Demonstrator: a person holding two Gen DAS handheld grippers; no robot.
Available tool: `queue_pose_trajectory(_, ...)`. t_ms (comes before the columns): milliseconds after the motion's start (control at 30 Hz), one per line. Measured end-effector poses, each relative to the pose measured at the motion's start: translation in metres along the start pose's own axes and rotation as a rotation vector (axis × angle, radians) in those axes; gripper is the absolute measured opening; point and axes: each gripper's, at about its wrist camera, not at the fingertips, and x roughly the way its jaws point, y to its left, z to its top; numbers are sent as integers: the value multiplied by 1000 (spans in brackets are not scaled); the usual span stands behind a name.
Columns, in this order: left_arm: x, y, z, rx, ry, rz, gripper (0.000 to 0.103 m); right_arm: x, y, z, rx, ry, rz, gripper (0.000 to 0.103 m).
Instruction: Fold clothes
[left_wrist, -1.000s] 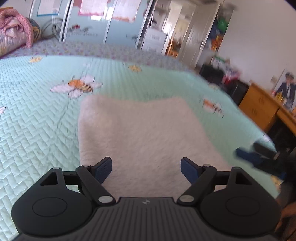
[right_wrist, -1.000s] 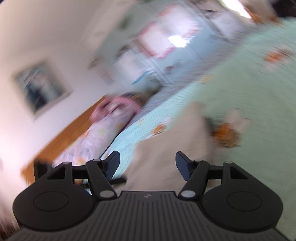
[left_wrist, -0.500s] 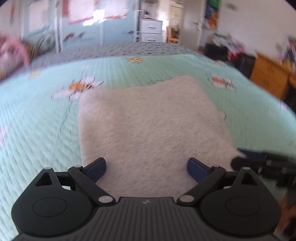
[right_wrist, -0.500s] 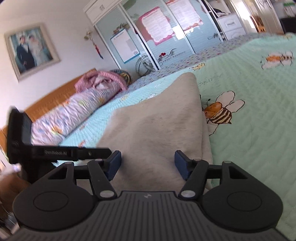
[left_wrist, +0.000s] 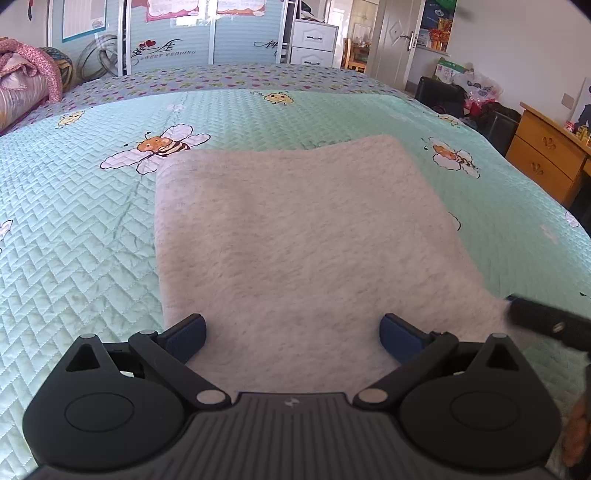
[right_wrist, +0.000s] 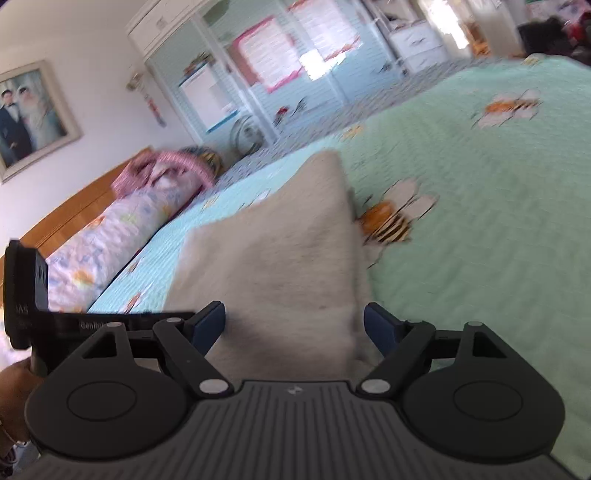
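Currently we find the grey garment (left_wrist: 295, 240) lying flat, folded, on the bed (left_wrist: 74, 240). Both the left gripper (left_wrist: 291, 334) and right gripper (right_wrist: 293, 323) have just been opening, nothing clamped: fold released.

A bed (left_wrist: 92, 229) under a mint quilt printed with bees fills the room's middle. At twelve o'clock stand pale blue sliding wardrobe doors (left_wrist: 170, 40) and a white drawer cabinet (left_wrist: 313, 42). At two o'clock a wooden desk (left_wrist: 546, 155) meets the white wall. At ten o'clock lies rolled pink bedding (left_wrist: 22, 85). A framed portrait (right_wrist: 31, 118) hangs above the wooden headboard (right_wrist: 77, 210). Daylight brightens everything.
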Motion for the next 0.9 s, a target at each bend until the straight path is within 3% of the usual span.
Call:
queue_pose_trajectory(167, -1, -1, -1, 6, 1, 8, 103, -22, 10, 12, -116, -128, -83, 83)
queue_pose_trajectory(233, -1, -1, 0, 9, 3, 8, 103, -6, 11, 18, -172, -76, -112, 83)
queue_pose_trajectory(400, 0, 1, 1, 15, 11, 0, 103, 38, -1, 14, -384, 67, -401, 81)
queue_pose_trajectory(500, 0, 1, 1, 10, 11, -1, 103, 18, -7, 19, -415, -43, -563, 80)
queue_pose_trajectory(533, 0, 1, 1, 10, 9, -1, 103, 9, -5, 19, -421, -85, -560, 80)
queue_pose_trajectory(600, 0, 0, 0, 10, 6, 2, 103, 2, 4, 18, -444, -88, -451, 80)
queue_pose_trajectory(733, 0, -3, 0, 24, 6, 7, 103, 32, 14, 9, -477, 119, -293, 80)
queue_pose_trajectory(833, 0, -4, 2, 33, 6, 15, 103, 34, 16, 10, -577, 68, -519, 80)
queue_pose_trajectory(900, 0, -2, 3, 35, 8, 12, 103, 19, 19, 16, -577, -10, -555, 80)
